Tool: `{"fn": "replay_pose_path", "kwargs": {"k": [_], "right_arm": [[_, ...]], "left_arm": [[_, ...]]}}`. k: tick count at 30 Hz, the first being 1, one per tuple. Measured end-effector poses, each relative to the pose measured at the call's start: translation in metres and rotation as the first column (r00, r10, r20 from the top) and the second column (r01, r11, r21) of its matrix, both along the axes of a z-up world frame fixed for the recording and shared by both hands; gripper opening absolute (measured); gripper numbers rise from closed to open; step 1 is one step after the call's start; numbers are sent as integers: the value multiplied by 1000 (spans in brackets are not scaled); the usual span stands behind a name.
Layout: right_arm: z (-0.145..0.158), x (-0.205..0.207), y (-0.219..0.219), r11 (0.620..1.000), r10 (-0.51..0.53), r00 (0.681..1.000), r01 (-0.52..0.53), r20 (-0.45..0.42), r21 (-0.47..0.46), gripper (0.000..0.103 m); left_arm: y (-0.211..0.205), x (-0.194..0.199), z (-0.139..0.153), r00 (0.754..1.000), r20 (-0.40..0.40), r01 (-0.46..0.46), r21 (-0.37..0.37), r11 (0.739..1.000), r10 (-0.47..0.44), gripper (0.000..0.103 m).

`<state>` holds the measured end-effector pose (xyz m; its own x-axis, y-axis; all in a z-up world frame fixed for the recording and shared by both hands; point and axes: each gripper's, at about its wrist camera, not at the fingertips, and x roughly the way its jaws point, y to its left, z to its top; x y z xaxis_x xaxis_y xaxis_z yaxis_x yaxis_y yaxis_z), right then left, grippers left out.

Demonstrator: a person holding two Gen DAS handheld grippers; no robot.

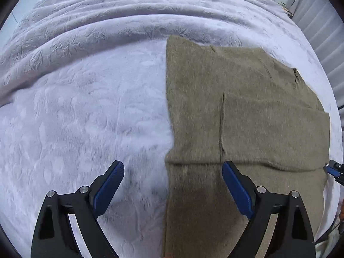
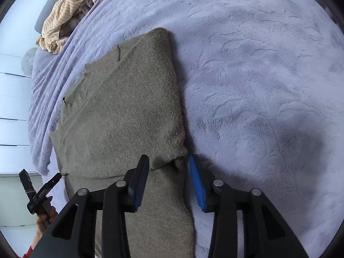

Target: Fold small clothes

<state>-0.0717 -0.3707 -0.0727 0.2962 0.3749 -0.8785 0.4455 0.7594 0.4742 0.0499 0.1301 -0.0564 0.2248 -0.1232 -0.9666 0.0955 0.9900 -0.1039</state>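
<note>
— On the bed, where is the sweater lying just now?

— The olive sweater is lying flat on the lavender blanket, already folded in on itself, with its long axis running away from both cameras. Its left edge is sitting straight ahead of the left gripper, between the two blue pads.

— And the left gripper is doing what?

— It is hovering spread wide, holding nothing; one pad is hanging over bare blanket, the other over the knit near a crosswise fold line.

— The right one?

— The right gripper is standing partly spread, straddling the sweater's right edge where an upper layer ends in a bunched corner. The cloth is sitting between the pads, but they are not pinching it as far as I can tell.

— So which hand is nearer the work?

— I would judge the right, since it is bracketing that corner; the left is sitting beside its own edge of the near part. The near end seems to be the piece to lift and carry away along the long axis.

— Any trouble from the surface?

— The blanket is plush and embossed, so a low pinch may be catching pile along with knit.

— And the room?

— A striped cream garment is lying crumpled at the far end of the bed, well apart. Pale panelled surfaces are showing beyond.
</note>
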Motion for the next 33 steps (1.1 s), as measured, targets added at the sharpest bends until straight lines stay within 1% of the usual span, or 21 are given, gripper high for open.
{"fn": "replay_pose_path", "kwargs": {"k": [1,4,5,6,8,11,14,16,17,19,22,24,27,29,31,33], "right_arm": [[4,-2,3,1000,4,1000,-4,0,-9,55],[16,-11,16,999,24,1000,-24,-5,-36,55],[20,-14,22,998,32,999,-33,-10,-46,58],[22,-17,27,998,40,999,-41,-14,-48,65],[26,-25,38,997,56,998,-57,-20,-45,72],[31,-37,53,996,77,997,-78,-18,-31,79],[34,-50,67,995,93,995,-94,-33,-23,80],[36,-58,76,993,107,993,-109,-56,-36,81],[37,-62,80,992,115,991,-118,-66,-47,81],[37,-68,88,987,140,986,-146,-85,-69,81],[38,-75,94,984,161,982,-167,-94,-60,81],[40,-79,95,985,158,983,-163,-88,-54,88],[45,-83,94,986,153,987,-156,-56,-55,90],[49,-84,91,985,156,987,-158,-33,-73,90],[53,-84,91,980,174,985,-175,-15,-97,91],[56,-83,88,975,200,980,-199,-3,-96,91]], "left_arm": [[-1,-4,1,1000,-6,-1,8,1000,1,92],[-3,-20,8,1000,-20,-3,31,1000,4,92],[-4,-26,11,1000,-29,-6,33,999,7,92],[-4,-31,12,999,-37,-7,33,999,8,92],[-5,-43,15,998,-56,-4,32,999,6,92],[-7,-58,16,997,-79,8,46,999,-5,92],[-10,-71,21,996,-87,14,46,999,-10,92],[-12,-79,24,996,-92,20,38,999,-17,97],[-13,-83,25,995,-99,22,35,999,-19,101],[-12,-92,28,993,-112,25,37,999,-21,101],[-17,-98,30,992,-126,30,64,998,-21,101],[-20,-102,33,991,-131,36,80,996,-25,101],[-29,-108,37,991,-129,35,85,996,-24,101],[-34,-113,41,992,-126,31,97,995,-19,101],[-39,-119,44,992,-123,25,105,994,-12,101],[-52,-121,46,993,-120,18,116,993,-4,101]]}}
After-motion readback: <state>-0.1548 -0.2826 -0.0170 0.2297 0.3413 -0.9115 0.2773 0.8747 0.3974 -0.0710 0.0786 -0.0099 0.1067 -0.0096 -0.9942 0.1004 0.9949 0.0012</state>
